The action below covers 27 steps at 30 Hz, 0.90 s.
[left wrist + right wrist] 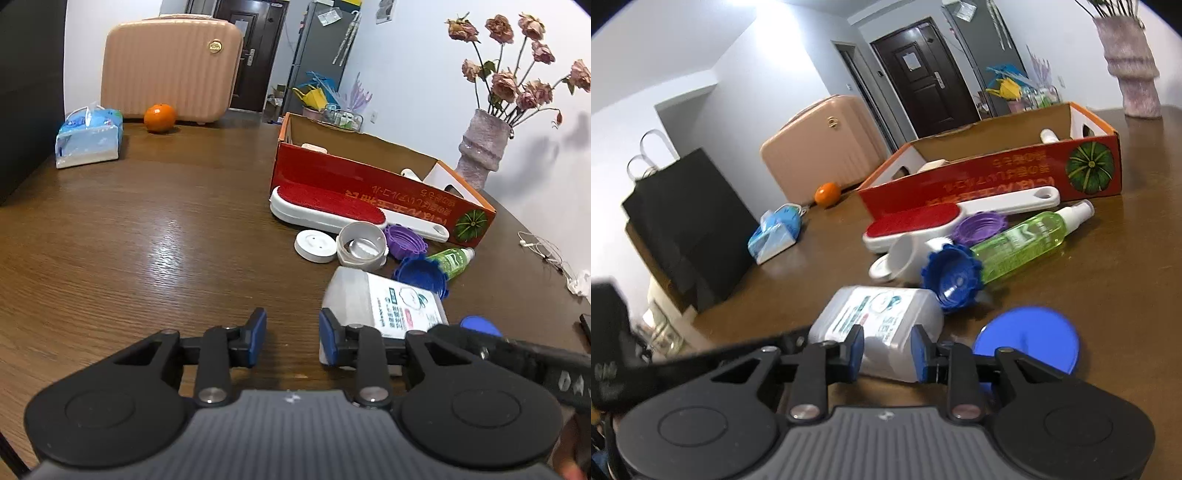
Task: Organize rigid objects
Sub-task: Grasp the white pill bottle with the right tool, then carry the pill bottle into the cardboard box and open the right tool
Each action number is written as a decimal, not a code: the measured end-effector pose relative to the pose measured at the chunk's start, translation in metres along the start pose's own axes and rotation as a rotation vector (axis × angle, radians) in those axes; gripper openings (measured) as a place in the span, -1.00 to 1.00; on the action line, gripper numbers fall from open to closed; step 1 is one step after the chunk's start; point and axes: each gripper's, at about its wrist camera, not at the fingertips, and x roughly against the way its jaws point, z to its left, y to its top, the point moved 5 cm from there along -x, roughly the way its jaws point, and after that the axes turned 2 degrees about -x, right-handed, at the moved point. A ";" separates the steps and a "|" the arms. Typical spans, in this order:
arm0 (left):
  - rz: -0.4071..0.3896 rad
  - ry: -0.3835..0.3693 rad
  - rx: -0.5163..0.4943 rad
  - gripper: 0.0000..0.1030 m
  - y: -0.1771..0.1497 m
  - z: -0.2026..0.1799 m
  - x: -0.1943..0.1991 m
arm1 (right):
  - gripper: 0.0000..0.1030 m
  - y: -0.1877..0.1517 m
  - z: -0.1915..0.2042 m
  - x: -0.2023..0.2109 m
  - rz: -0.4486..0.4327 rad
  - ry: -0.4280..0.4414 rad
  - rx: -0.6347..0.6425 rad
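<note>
Clerk: Entry, left to right. Left tongs [292,332]: pads a narrow gap apart, bare table [166,240] showing between them, nothing held.

Checker: And the stock beyond them?

Clerk: Lint brush [328,201] lying against the red box [369,181]; white lid [316,245]; white ring [362,249]; purple cap [404,242]; blue cap [421,273]; green spray bottle [452,260] on its side. Nearest is the white bottle [384,299], lying flat, just beside the left tongs' right-hand pad.

Checker: Right tongs [887,349]?

Clerk: Pads stand at either side of the white bottle's near end. Whether they press on it or only frame it cannot be told. A blue disc [1030,339] lies just to their right.

Checker: Handling of the white bottle?

Clerk: Judged stiff plastic with some give in the walls, smooth and likely slippery. Its weight depends on the fill, which is unclear. Best taken across the narrow flat sides near the middle, not the rounded corner, where the pads could slide off. The box is the probable destination
</note>
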 end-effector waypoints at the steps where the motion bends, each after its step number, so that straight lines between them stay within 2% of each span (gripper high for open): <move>1: 0.001 -0.009 -0.006 -0.45 -0.001 0.000 0.002 | -0.48 -0.003 0.004 0.003 -0.006 -0.006 0.011; 6: 0.015 -0.063 -0.026 -0.51 -0.007 -0.004 0.013 | -0.48 -0.008 0.010 0.019 -0.025 -0.028 -0.004; 11: 0.049 -0.116 -0.054 -0.56 -0.019 -0.017 0.022 | -0.48 -0.018 0.015 0.041 -0.045 -0.067 0.035; 17: 0.077 -0.190 -0.072 -0.55 -0.031 -0.032 0.032 | -0.50 -0.037 -0.007 0.063 -0.040 -0.094 -0.043; 20: 0.074 -0.200 -0.078 -0.47 -0.030 -0.033 0.038 | -0.57 -0.037 -0.016 0.073 -0.057 -0.091 -0.089; 22: 0.070 -0.202 -0.057 -0.30 -0.026 -0.029 0.042 | -0.57 -0.036 -0.019 0.077 -0.077 -0.103 -0.091; 24: 0.067 -0.205 -0.026 -0.20 -0.021 -0.027 0.046 | -0.57 -0.033 -0.020 0.079 -0.095 -0.099 -0.097; 27: 0.080 -0.263 0.017 -0.20 -0.017 -0.029 0.049 | -0.57 -0.031 -0.023 0.077 -0.100 -0.096 -0.105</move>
